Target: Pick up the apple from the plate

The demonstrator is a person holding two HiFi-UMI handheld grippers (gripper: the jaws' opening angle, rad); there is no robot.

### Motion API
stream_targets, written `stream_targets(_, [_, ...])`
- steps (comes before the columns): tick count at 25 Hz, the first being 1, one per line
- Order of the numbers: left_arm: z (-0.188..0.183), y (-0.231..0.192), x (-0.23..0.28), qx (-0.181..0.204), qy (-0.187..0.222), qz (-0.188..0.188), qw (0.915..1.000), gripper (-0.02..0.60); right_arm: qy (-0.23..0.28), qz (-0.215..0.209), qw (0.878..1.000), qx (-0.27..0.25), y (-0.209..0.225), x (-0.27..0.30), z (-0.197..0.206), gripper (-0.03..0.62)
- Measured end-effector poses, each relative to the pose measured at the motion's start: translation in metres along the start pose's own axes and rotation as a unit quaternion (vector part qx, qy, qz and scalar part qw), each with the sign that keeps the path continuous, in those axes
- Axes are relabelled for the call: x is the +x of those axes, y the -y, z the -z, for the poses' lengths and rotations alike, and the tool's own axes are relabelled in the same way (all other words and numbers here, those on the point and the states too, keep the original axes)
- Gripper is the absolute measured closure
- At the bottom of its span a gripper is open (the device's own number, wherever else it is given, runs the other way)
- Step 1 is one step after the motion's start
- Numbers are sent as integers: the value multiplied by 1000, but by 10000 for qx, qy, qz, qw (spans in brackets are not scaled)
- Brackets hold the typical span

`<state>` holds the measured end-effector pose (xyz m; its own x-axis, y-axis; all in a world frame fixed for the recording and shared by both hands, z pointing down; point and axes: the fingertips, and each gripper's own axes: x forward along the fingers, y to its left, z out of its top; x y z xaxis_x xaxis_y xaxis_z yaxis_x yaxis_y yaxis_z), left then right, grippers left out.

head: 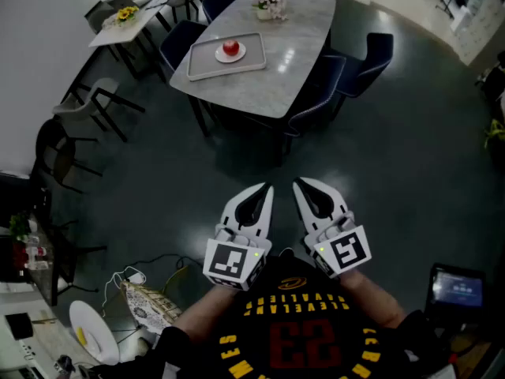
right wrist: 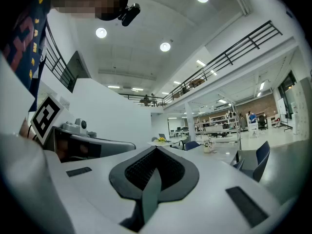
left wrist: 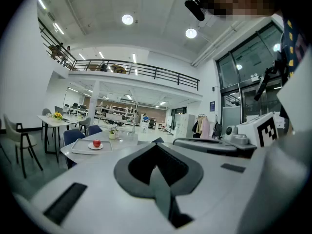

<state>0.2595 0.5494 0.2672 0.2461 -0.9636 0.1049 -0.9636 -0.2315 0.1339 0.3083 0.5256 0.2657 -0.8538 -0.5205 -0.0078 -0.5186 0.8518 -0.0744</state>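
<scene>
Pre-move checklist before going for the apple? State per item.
1. Apple sits on the plate: ok.
2. Plate rests in the tray on the table: ok.
3. Left gripper empty: ok, fingers together, nothing between them.
4. Right gripper empty: ok, same.
5. Fingers opened for a grasp: not ok, both shut.
6. Apple within reach: not ok, the table is far ahead of both grippers.
7. Standing room at the table's near edge: cannot tell, chairs are tucked along it.
</scene>
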Motion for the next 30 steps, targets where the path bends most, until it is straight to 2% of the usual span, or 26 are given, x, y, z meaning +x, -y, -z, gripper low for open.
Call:
stream_targets(9, [-4,-43,28,-203,-92,-4,9998,580,-59,138,9999,77,16,44,9,588])
stream_targets(14, [-9,-93,51,-407,-150,8,9991,580,-207,232,9995,32,25,95,13,586])
stream_targets(20, [-23,-156,73,-532,-96,277,9982,580,-482,394,9980,97,29,170,15,586])
stream_targets(25, [-29,-213,89,-684,-113,185,9974,564,-418,452,9981,30,28,220,13,585])
stream_targets(26, [-31,-222,92,-687,-65,221,9974,551,-450,474,9979,16,28,228,13,576])
stream_targets(27, [-33,-229,94,-685,-37,257,9973,543,-522,517,9973,4,28,235,15,538])
stream_targets(30, [-36,-251,98,-723,-41,267,9970,541,-654,573,9962,0,27,256,19,536])
